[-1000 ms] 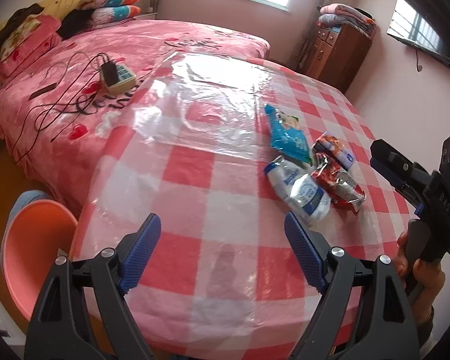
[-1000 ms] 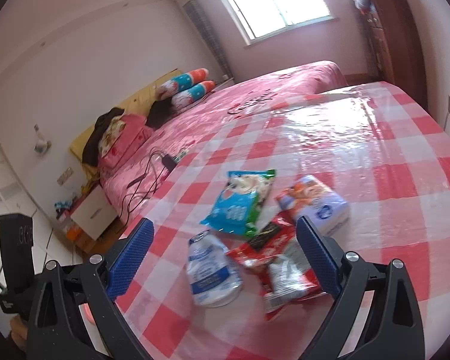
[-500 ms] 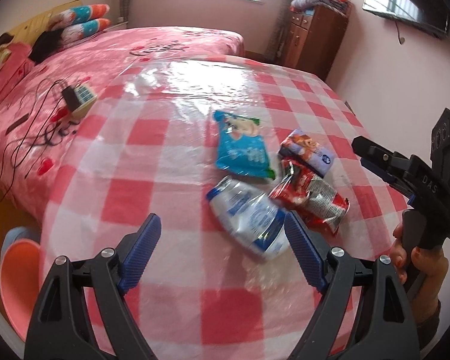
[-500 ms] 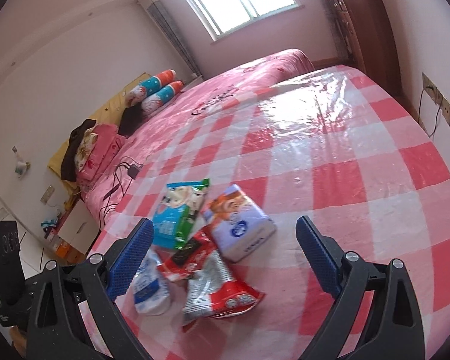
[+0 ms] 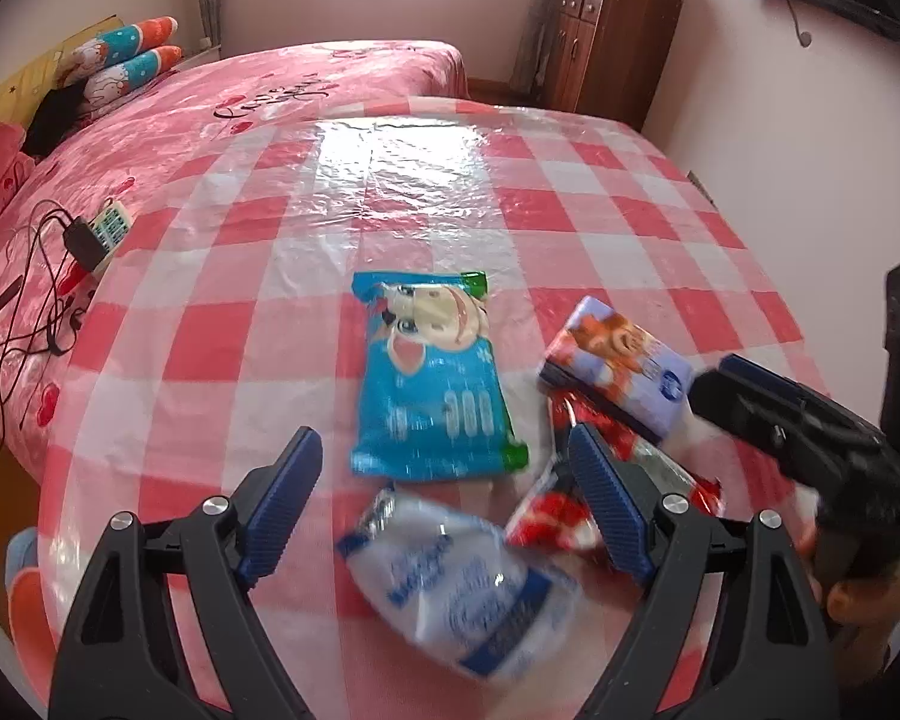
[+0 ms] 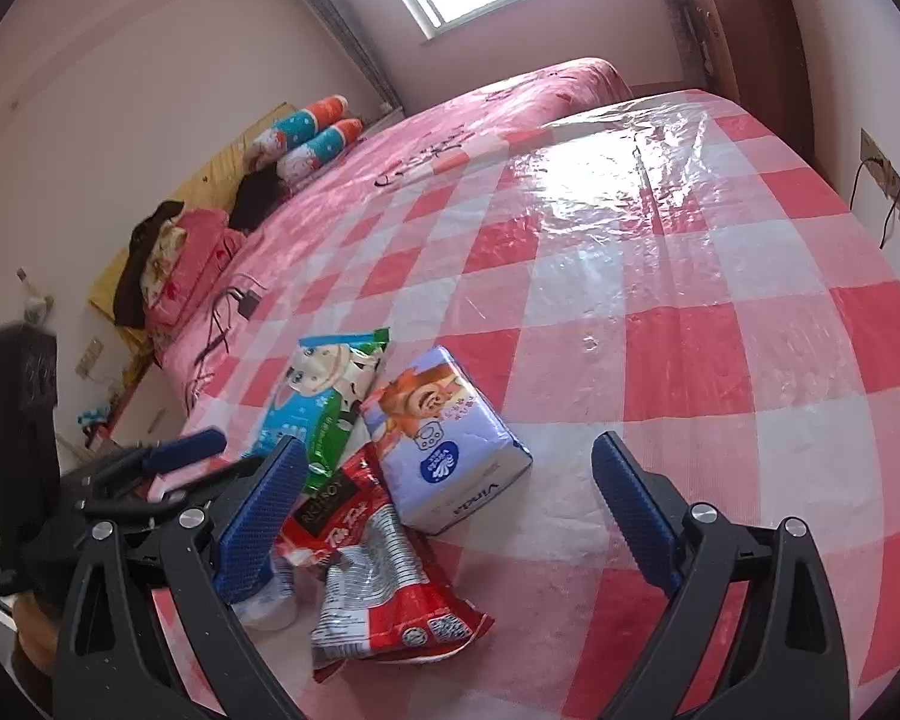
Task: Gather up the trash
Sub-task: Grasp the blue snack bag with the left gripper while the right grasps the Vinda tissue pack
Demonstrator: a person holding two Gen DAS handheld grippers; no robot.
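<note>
Wrappers lie clustered on the checked table [image 5: 270,330]: blue pack [image 5: 429,384], tissue pack [image 6: 450,441], red wrapper [image 6: 384,594], white pouch [image 5: 456,585], with left gripper [image 5: 444,510] and right gripper [image 6: 444,516] both wide apart, holding nothing.

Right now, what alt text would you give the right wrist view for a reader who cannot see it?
The open right hand-held gripper hovers low over a red-and-white checked table holding a cluster of trash: a red wrapper, a tissue pack and a blue snack bag. The left hand-held gripper reaches in from the left, with a pink bed behind.
</note>
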